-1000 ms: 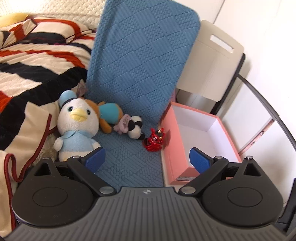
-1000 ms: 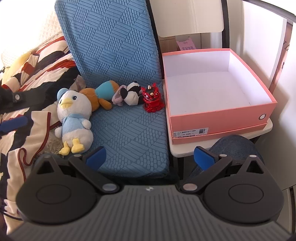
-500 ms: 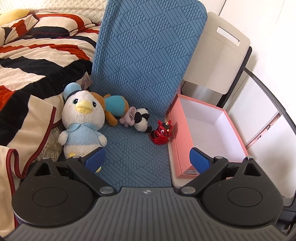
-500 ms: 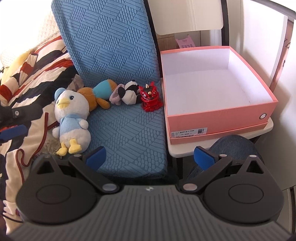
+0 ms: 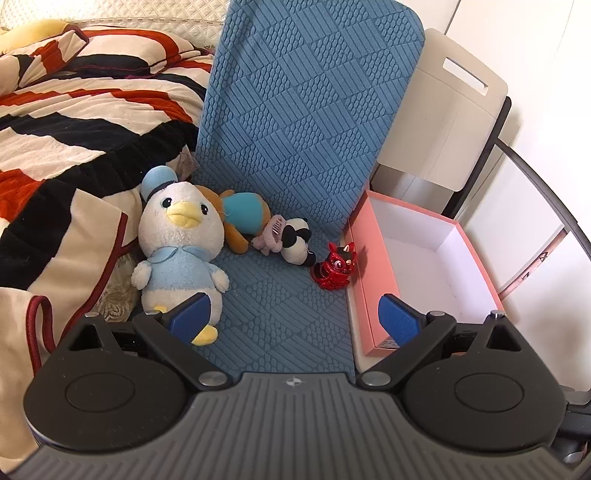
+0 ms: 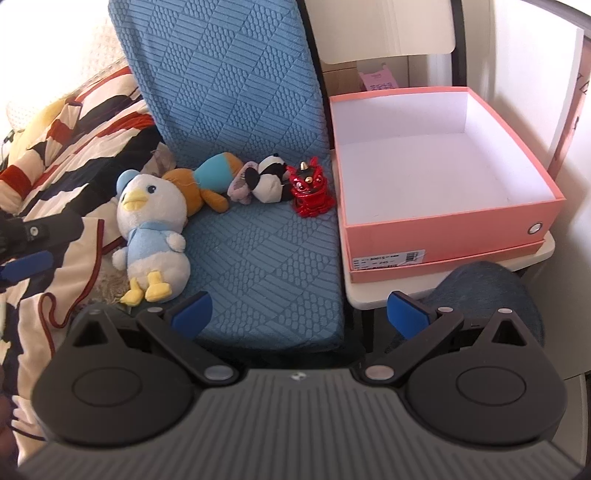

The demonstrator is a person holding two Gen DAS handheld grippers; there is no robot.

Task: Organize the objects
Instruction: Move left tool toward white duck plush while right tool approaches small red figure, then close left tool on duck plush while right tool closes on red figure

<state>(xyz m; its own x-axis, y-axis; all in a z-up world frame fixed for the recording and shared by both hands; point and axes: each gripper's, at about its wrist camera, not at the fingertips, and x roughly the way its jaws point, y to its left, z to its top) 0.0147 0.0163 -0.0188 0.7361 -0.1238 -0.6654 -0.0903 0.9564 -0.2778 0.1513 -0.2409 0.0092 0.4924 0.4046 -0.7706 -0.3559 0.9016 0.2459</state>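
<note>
On the blue cushioned chair seat [image 5: 280, 314] [image 6: 266, 258] lie a white duck plush [image 5: 181, 243] [image 6: 151, 229], an orange and teal plush [image 5: 240, 218] [image 6: 210, 181], a panda plush [image 5: 295, 243] [image 6: 269, 181] and a red lion figurine [image 5: 336, 267] [image 6: 310, 192]. An empty pink box [image 5: 369, 266] [image 6: 443, 225] stands to the right on a white stool. My left gripper [image 5: 295, 317] is open, hovering near the seat's front with the duck's foot at its left fingertip. My right gripper [image 6: 299, 314] is open and empty, above the seat's front edge.
A striped blanket [image 5: 74, 122] [image 6: 74, 122] covers the bed on the left. A white chair back [image 5: 443, 110] [image 6: 384, 29] stands behind the box. A person's blue-clad knee [image 6: 487, 291] is below the stool. The left gripper's finger [image 6: 29, 266] shows at the far left.
Both grippers have shifted slightly; the left view has drawn back and to the right, bringing the duck lower and nearer its left finger. The toys and box have not moved.
</note>
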